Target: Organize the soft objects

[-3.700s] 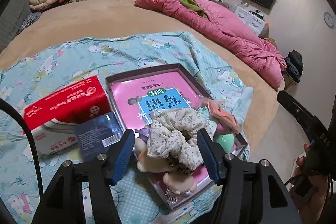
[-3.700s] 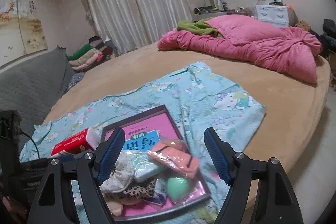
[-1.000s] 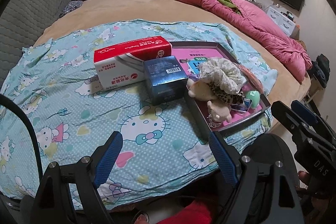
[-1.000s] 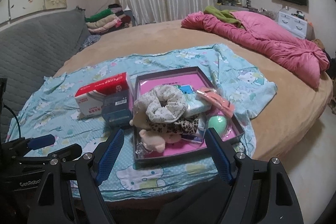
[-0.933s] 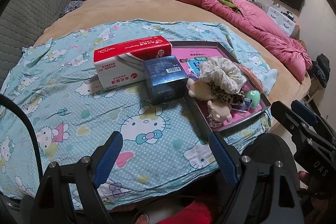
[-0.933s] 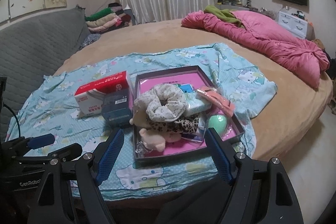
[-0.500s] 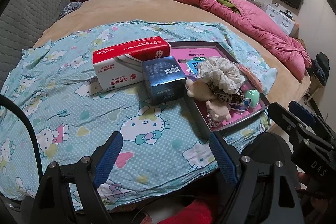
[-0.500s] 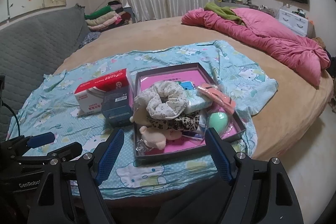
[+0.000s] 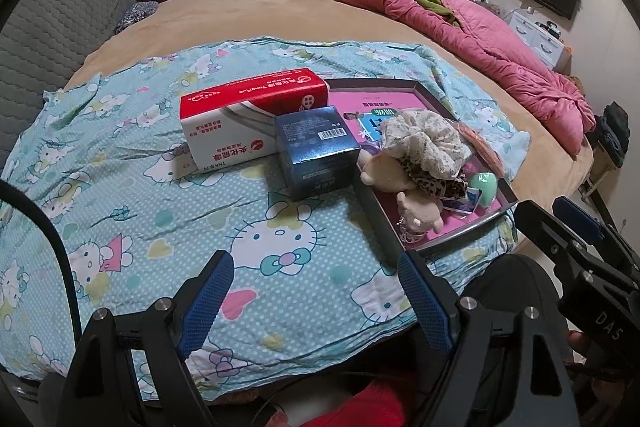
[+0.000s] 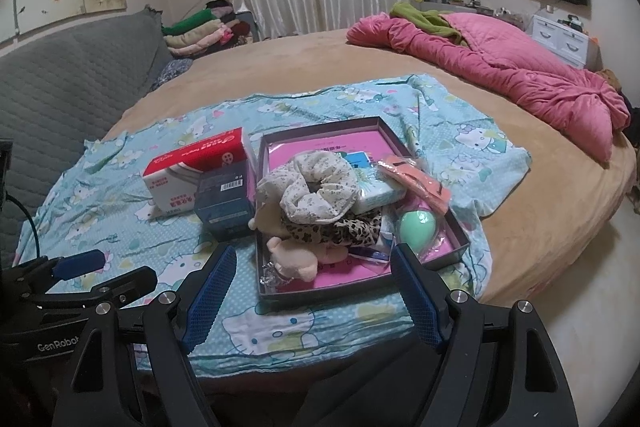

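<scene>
While both grippers hang back over the near edge of the round bed [image 10: 304, 63], the teal cartoon-print sheet [image 9: 132, 195] spreads across the mattress and carries every task item. Pink quilt [image 10: 500, 67] lies bunched along the far right of the bed, well apart from the sheet.

Tray [image 10: 320, 297]: a shallow dark rectangular box with a pink lining, its long axis running away from the cameras and angled slightly rightward in the left wrist view. It sits ahead of the right gripper [image 10: 316, 297], whose blue-padded jaws stand spread wide with nothing between them, framing the tray's near wall. The left gripper [image 9: 316, 303], likewise splayed and empty, hovers over bare sheet, with the tray ahead and to its right.

Tissue box [image 9: 248, 115]: red and white, long axis crosswise, lying left of the tray. Dark blue box [image 9: 318, 153]: touching the tissue box's front and just beside the tray's left wall.

Tray contents, piled toward the near half: floral scrunchie [image 10: 312, 187], uppermost, its ring opening tilted up toward the camera; leopard-print scrunchie [image 10: 340, 229] beneath it; beige plush toy [image 10: 292, 261] at the near left corner, lying crosswise; orange-pink packet [image 10: 416, 185] at the right wall, long axis slanting toward the near right; mint egg-shaped sponge [image 10: 418, 227] just below the packet, blunt end toward the camera.
</scene>
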